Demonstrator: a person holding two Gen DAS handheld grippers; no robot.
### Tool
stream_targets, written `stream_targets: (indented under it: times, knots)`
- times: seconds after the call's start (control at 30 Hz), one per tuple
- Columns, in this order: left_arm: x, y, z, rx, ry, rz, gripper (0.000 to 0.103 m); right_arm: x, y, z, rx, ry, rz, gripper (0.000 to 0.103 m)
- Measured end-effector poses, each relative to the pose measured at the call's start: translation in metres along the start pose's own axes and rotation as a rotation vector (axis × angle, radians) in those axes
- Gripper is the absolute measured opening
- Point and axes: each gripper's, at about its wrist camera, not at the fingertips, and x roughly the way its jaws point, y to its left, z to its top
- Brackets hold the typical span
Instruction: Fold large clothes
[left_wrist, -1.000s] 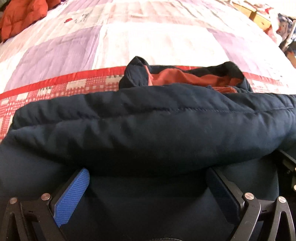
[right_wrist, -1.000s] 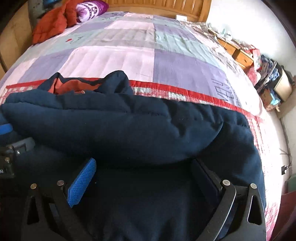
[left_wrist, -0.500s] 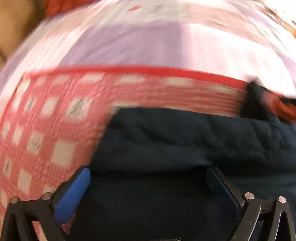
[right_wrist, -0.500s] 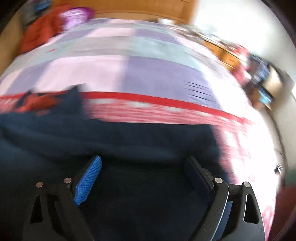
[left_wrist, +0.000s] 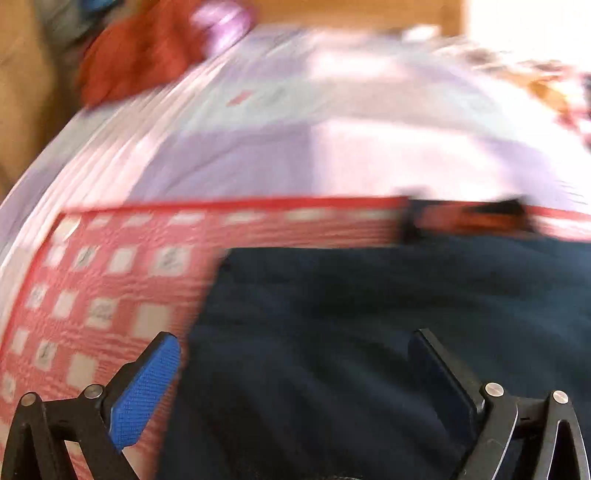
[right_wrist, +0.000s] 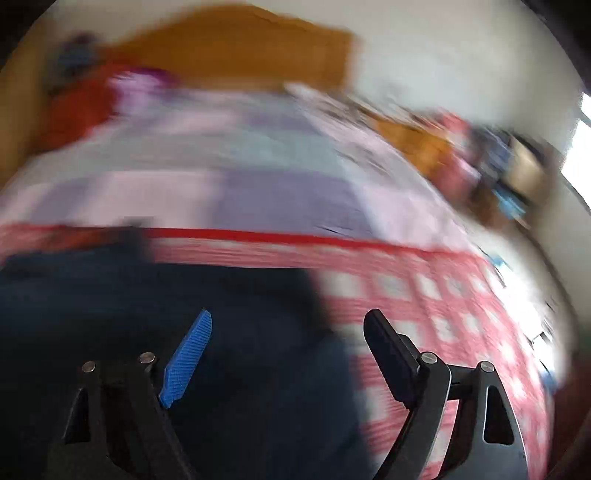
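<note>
A dark navy padded jacket (left_wrist: 369, 314) with an orange lining (left_wrist: 465, 218) lies on the bed. Both views are blurred by motion. My left gripper (left_wrist: 295, 343) is open above the jacket's left edge, its jaws wide apart and nothing between them. In the right wrist view the jacket (right_wrist: 147, 314) fills the lower left. My right gripper (right_wrist: 288, 325) is open over the jacket's right edge, jaws apart and empty.
The bed has a quilt of lilac and white patches (left_wrist: 258, 155) with a red checked border (left_wrist: 110, 277). An orange garment (left_wrist: 136, 62) lies at the far left by the wooden headboard (right_wrist: 240, 48). Cluttered furniture (right_wrist: 498, 166) stands to the right of the bed.
Both grippers have lifted back off the folded jacket and swung outward, the left to the left edge, the right to the right edge. Both stay open.
</note>
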Motion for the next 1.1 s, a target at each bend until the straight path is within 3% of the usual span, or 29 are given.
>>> stream_targets:
  times: [0.03,0.13,0.23,0.3,0.4,0.47,0.5,0.53,0.63,0.67,0.77,0.87,0.93,1.0,1.1]
  knots:
    - [-0.015,-0.021,-0.014,0.030,-0.007,-0.063,0.102,-0.023,0.029,-0.014,-0.060,-0.019,0.096,0.088]
    - [-0.033,-0.077,-0.066,0.084,0.039,-0.196,0.102,-0.060,0.090,-0.054,-0.188,-0.021,0.240,0.088]
    - [-0.020,-0.108,-0.108,0.146,0.099,-0.190,0.102,-0.062,0.118,-0.087,-0.260,0.022,0.256,0.088]
    - [-0.011,-0.097,-0.125,0.153,0.079,-0.178,0.103,-0.049,0.114,-0.109,-0.306,0.060,0.212,0.088]
    - [-0.006,-0.063,-0.127,0.142,0.056,-0.107,0.103,-0.041,0.062,-0.126,-0.307,0.023,0.119,0.088]
    - [0.003,-0.023,-0.124,0.112,0.064,-0.065,0.103,-0.034,-0.006,-0.125,-0.156,0.036,0.062,0.090]
    - [0.006,-0.008,-0.125,0.119,0.067,-0.004,0.103,-0.032,-0.033,-0.126,-0.098,0.050,0.023,0.090]
    - [0.007,0.007,-0.128,0.115,0.068,0.030,0.103,-0.030,-0.058,-0.130,-0.068,0.065,-0.057,0.090]
    - [0.018,0.050,-0.127,0.071,0.097,0.087,0.103,-0.017,-0.118,-0.143,0.030,0.171,-0.191,0.090]
    - [0.021,0.057,-0.127,0.046,0.111,0.064,0.103,-0.010,-0.132,-0.151,0.040,0.228,-0.237,0.089]
    - [0.033,0.057,-0.125,0.002,0.142,0.071,0.103,-0.012,-0.153,-0.174,0.079,0.287,-0.279,0.085]
    - [0.035,0.049,-0.122,-0.016,0.158,0.133,0.103,-0.038,-0.152,-0.180,0.128,0.220,-0.315,0.084]
    - [0.020,0.038,-0.118,-0.009,0.143,0.158,0.101,-0.073,-0.135,-0.174,0.156,0.114,-0.283,0.084]
    - [-0.011,0.017,-0.116,0.001,0.062,0.080,0.101,-0.108,-0.105,-0.163,0.092,0.008,-0.222,0.084]
    - [-0.043,-0.038,-0.122,0.037,0.008,-0.091,0.101,-0.142,-0.025,-0.156,-0.075,-0.081,0.011,0.084]
